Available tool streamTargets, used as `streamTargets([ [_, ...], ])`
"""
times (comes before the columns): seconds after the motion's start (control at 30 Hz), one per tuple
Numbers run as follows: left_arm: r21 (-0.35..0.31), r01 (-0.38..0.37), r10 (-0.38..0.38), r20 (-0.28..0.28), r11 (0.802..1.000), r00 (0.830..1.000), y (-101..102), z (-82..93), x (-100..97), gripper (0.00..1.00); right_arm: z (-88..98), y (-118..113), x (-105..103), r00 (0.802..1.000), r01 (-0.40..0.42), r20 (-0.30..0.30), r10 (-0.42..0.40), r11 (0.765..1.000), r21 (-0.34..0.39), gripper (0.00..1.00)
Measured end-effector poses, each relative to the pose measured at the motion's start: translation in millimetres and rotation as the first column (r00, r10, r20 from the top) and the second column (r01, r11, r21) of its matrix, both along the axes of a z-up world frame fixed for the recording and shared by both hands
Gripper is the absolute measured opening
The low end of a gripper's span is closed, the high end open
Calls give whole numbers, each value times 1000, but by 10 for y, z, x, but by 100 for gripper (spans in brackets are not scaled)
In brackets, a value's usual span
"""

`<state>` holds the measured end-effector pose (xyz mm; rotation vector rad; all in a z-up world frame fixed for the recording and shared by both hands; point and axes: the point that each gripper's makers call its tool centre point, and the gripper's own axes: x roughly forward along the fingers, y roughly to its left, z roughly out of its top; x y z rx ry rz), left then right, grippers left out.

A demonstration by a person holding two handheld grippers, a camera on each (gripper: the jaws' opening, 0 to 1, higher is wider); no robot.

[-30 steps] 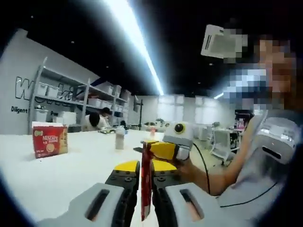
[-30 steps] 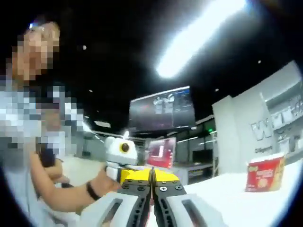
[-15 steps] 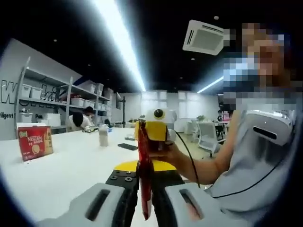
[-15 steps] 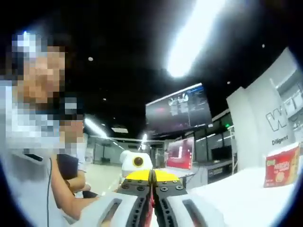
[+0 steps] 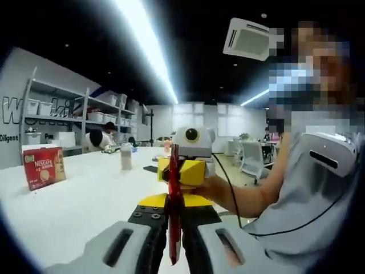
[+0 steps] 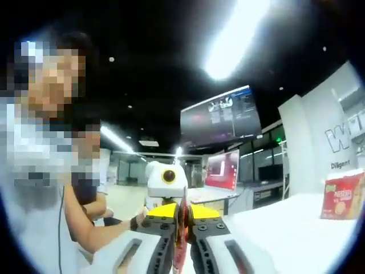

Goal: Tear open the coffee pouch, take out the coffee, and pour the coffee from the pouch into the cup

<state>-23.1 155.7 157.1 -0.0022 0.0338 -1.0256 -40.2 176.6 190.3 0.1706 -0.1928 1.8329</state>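
Both the left gripper (image 5: pixel 174 220) and the right gripper (image 6: pixel 182 218) have their jaws clamped on the red coffee pouch (image 5: pixel 174 217), held up above the white counter (image 5: pixel 74 200), so a sharp tear could scatter coffee.

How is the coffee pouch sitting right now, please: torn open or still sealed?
Cannot tell. The thin red coffee pouch stands edge-on, pinched between the left gripper and the right gripper, which hide its top edge.
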Motion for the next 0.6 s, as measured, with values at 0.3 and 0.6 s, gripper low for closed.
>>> streamTargets([
  [0.3,-39,52,-51,38,998,998,-10,25,-43,13,91,-31,-20,999,10,-31,-10,1000,1,5],
  [0.6,2,37,-37,5,999,999,-18,-55,-29,11,97,-63,37,1000,14,-16,-14,1000,-8,7],
])
